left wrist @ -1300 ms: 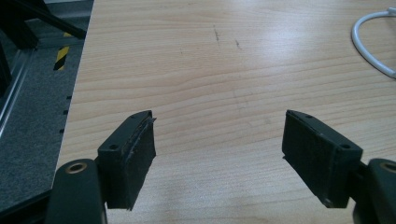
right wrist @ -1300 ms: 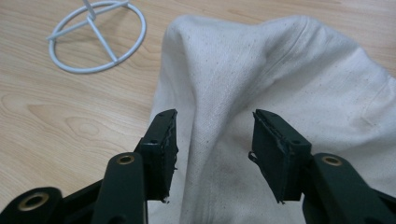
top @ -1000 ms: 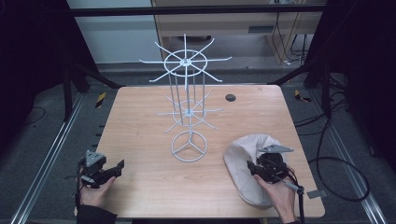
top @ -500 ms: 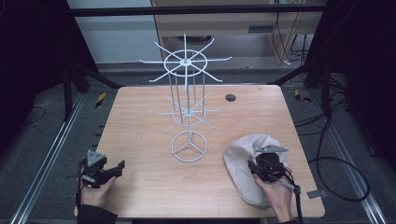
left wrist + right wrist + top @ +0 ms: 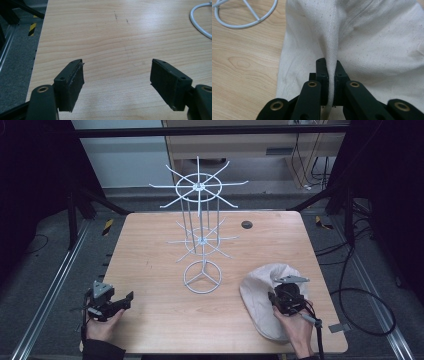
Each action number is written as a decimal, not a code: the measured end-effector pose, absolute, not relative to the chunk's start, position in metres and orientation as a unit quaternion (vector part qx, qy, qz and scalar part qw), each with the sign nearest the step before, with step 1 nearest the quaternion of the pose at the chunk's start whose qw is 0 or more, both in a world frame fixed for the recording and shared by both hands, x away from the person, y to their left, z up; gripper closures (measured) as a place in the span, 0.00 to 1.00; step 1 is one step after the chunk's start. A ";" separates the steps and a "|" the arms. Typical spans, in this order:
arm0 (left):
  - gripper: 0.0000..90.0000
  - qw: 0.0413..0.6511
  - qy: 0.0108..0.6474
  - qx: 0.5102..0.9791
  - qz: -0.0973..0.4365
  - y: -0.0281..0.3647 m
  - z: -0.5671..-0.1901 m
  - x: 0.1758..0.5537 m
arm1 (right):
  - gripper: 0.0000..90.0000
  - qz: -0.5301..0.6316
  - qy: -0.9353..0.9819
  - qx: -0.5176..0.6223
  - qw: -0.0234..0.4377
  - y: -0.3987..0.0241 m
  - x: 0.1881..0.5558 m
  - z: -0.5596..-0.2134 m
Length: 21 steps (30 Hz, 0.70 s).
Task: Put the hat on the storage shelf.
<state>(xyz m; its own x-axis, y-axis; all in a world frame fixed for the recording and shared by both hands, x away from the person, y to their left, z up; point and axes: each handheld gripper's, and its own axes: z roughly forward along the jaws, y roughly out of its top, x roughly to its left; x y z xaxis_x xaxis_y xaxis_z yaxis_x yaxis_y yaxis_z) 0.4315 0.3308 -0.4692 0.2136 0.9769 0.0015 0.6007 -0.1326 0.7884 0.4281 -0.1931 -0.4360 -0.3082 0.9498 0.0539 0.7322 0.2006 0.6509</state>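
The right gripper (image 5: 331, 82) has just closed, pinching a fold of the white cloth (image 5: 372, 45) near the desk's (image 5: 165, 265) right front corner, probably ready to lift; the left gripper (image 5: 116, 83) rests open and empty.

Light wooden table top (image 5: 105, 37): pale wood grain, smooth, semi-gloss with soft glare patches, a few small dark scuffs. Cream woven cloth bag (image 5: 374, 45): coarse twill weave, matt, tiny dark flecks, stitched seam, soft creases. White wire display stand (image 5: 200, 227): thin metal rod, white coated, smooth, slight sheen; its ring base (image 5: 244, 15) looks glossy up close. Left gripper (image 5: 117, 82): black matt plastic jaws, pads rough and a bit frayed at one edge, brass-coloured metal eyelets. Right gripper (image 5: 331, 82): same black matt plastic, brass-look eyelets. Grey floor beside the table (image 5: 12, 67): rough, carpet-like, matt.
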 end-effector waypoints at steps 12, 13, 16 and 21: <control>0.30 0.341 0.563 0.700 0.277 0.331 -0.469 0.432 | 0.98 0.313 0.744 0.554 0.205 -0.196 0.423 -0.426; 0.30 0.341 0.563 0.700 0.277 0.330 -0.469 0.432 | 0.98 0.313 0.744 0.554 0.205 -0.196 0.423 -0.426; 0.30 0.341 0.564 0.700 0.276 0.330 -0.469 0.432 | 0.98 0.324 0.739 0.550 0.213 -0.198 0.421 -0.422; 0.30 0.341 0.563 0.701 0.275 0.329 -0.469 0.432 | 0.98 0.354 0.729 0.536 0.236 -0.206 0.416 -0.414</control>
<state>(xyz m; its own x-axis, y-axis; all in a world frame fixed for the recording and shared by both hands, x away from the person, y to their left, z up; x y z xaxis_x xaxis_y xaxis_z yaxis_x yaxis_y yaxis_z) 0.4319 0.3290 -0.4687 0.2148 0.9767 0.0016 0.6008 -0.1335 0.7881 0.4157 -0.2065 -0.4138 -0.3140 0.9488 0.0354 0.6156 0.1751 0.7684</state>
